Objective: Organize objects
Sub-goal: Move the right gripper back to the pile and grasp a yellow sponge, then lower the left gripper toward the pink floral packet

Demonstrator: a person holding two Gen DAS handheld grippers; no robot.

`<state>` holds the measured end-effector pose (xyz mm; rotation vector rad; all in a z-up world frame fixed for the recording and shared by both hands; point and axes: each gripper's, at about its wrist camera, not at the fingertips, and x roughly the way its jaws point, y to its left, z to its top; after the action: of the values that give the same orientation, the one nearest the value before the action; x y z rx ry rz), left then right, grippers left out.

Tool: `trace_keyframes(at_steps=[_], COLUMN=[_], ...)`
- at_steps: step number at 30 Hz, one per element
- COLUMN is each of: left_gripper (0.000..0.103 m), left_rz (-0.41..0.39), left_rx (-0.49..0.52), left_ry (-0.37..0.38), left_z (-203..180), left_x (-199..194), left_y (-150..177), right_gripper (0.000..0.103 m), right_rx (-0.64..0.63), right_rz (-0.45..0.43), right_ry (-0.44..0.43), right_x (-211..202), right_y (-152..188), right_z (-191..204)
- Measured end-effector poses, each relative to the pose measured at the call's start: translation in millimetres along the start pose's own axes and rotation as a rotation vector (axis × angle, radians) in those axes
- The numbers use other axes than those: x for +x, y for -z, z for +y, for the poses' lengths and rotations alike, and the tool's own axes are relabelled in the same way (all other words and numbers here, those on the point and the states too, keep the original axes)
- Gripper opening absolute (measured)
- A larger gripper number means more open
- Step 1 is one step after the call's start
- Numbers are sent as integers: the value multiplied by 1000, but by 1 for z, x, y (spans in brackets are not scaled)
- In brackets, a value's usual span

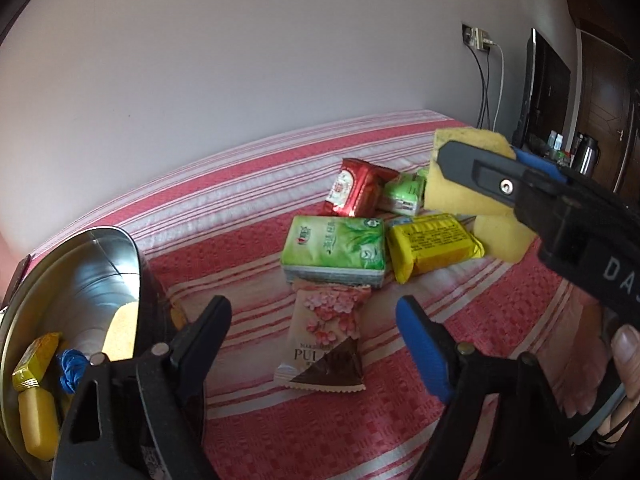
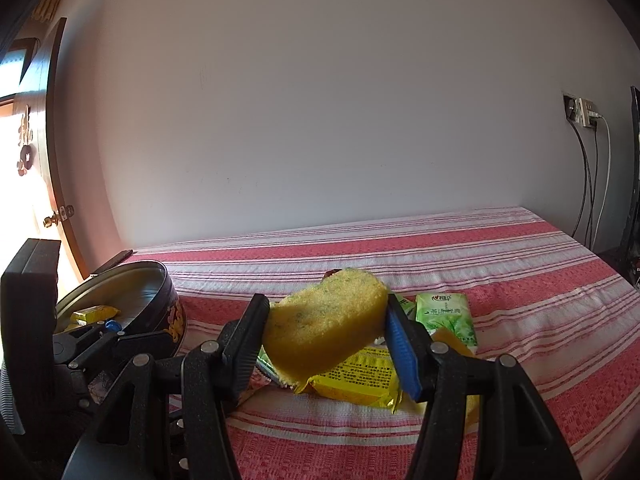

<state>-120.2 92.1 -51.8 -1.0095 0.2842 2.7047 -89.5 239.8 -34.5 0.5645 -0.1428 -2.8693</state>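
The setting is a home bedroom. A bed with a red-and-white striped cover stands against a plain wall. Right of the bed: a wall socket with cables, a television, an electric kettle. Left of the bed: a wooden door.

A plain white wall rises behind the bed. On its right side a wall socket holds plugs, with cables hanging down from it, and a dark flat screen stands edge-on nearby beside a wooden door and a steel kettle. At the far left a wooden door frame curves past a brass knob.
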Motion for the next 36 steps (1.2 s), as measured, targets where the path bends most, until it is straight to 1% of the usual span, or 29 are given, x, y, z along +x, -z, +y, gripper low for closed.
trace_keyframes(at_steps=[2, 3, 5, 9, 11, 14, 17, 21, 23, 24, 26, 29, 31, 32, 36], left_gripper=[84, 81, 76, 75, 75, 75, 74, 74, 70, 64, 64, 59, 45, 42, 40], left_rz=[8, 4, -2, 7, 17, 72, 103, 133, 157, 169, 172, 170, 164, 162, 159], left_rx=[11, 13, 19, 62, 47, 1, -40, -50, -63, -72, -84, -83, -83, -82, -82], left_ry=[-16, -21, -3, 0, 12, 47, 67, 82, 85, 84, 83, 80, 78, 80, 84], left_z=[-2, -4, -9, -23, -19, -10, -3, -2, -1, 0, 3, 5, 6, 5, 4], left_x=[4, 4, 3, 2, 7, 18, 25, 29, 33, 34, 35, 33, 32, 32, 31], left_y=[-3, -4, -4, 0, -1, -2, -4, -2, -1, -1, 0, 4, 4, 3, 2], right_gripper=[59, 59, 59, 59, 59, 59, 59, 59, 59, 59, 59, 59, 59, 59, 59], right_rx=[-2, -2, 3, 11, 8, 1, -9, -25, -39, -45, -48, -45, -49, -52, -54], right_rz=[11, 15, 11, 11, 22, 52, 79, 70, 63, 62, 71, 86, 87, 86, 93], right_ry=[7, 11, 27, 53, 67, 102, 130, 136, 136, 136, 143, 146, 150, 152, 156], right_x=[2, 4, 4, 5, 7, 14, 21, 21, 19, 19, 20, 22, 23, 22, 24], right_y=[1, 1, 1, 1, 1, 1, 1, 1, 1, 1, 1, 0, 1, 1, 1], right_z=[1, -1, -3, -6, -5, -3, -2, 0, 2, 3, 4, 4, 4, 5, 5])
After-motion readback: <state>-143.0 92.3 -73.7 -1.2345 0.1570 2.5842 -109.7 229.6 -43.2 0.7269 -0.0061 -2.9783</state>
